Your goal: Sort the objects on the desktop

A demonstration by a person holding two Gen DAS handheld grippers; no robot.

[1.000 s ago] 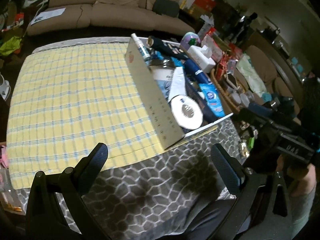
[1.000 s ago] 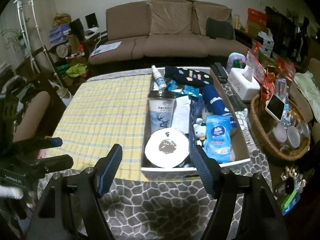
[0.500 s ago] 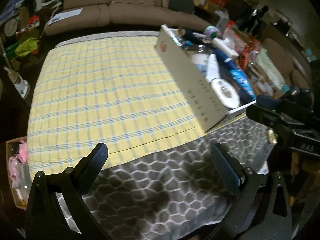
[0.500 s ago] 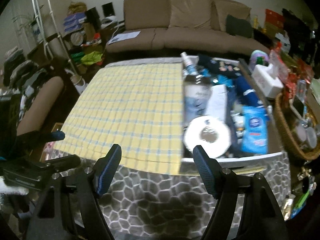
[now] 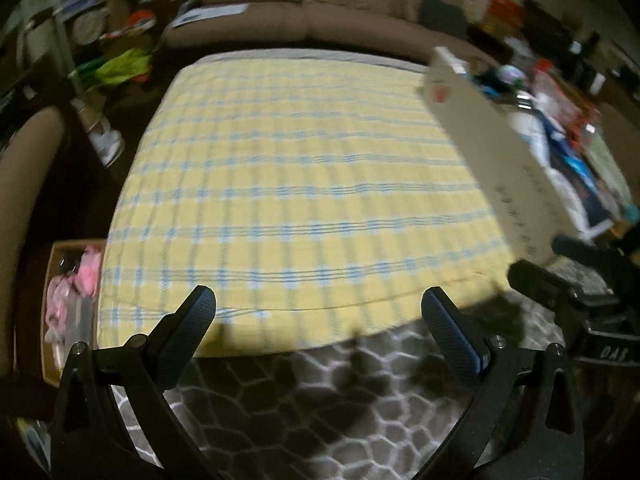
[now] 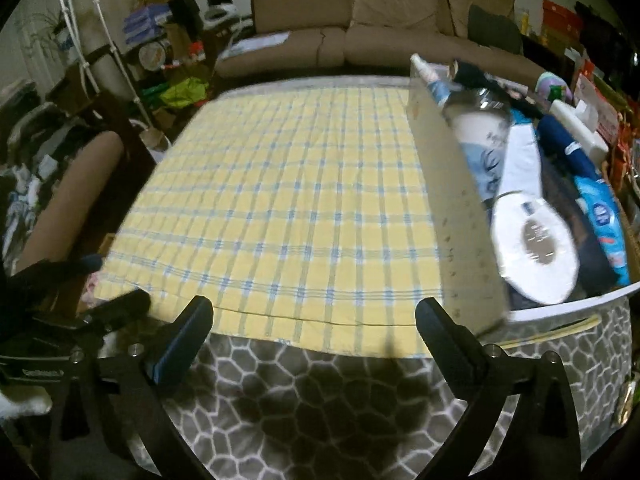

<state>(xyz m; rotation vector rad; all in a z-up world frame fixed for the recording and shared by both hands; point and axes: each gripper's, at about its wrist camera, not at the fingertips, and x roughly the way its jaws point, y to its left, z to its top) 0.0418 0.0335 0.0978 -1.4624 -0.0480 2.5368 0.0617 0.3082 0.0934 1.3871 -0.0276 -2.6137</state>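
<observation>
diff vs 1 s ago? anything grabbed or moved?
Both cameras swung to the person's left: the cardboard box of items slid from mid-frame toward the right edge in both views, and the yellow plaid cloth now fills the centre. Nothing was grasped or released: the left gripper and right gripper are open and empty as before. The toilet paper roll and other items sit in the box as before.

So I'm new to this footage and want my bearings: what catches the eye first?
The yellow plaid cloth fills the middle of the table, with nothing lying on it. At its right edge stands a white box crammed with items, a toilet paper roll nearest. Both grippers, left and right, hang open at the near edge.
</observation>
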